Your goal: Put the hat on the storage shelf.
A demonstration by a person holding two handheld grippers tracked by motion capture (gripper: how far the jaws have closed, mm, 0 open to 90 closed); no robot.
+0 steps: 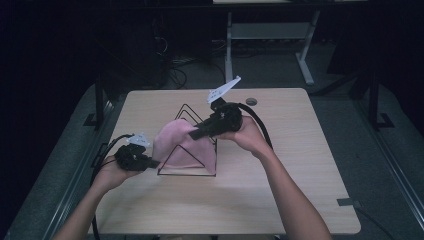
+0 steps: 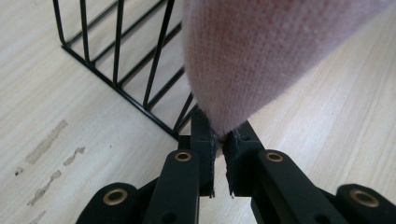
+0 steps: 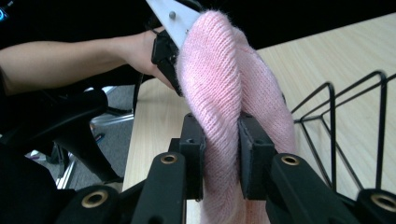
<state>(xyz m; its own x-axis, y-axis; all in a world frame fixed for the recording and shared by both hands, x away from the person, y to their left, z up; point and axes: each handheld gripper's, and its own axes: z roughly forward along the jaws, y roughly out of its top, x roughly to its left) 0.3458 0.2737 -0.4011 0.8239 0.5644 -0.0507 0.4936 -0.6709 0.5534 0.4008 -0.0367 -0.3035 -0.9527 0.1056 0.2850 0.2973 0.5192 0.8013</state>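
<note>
Cloth point(image 1: 177, 145), pink and knitted, hangs between both grippers above the wire rack point(image 1: 192, 150) on the table point(image 1: 300, 190). Left gripper point(image 2: 219, 135) pinches its lower edge. Right gripper point(image 3: 222, 140) clamps a thick fold.

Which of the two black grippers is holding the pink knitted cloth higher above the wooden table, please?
The right gripper, raised over the black wire rack, holds the pink knitted cloth higher; the left gripper pinches its edge low near the wooden table.
</note>
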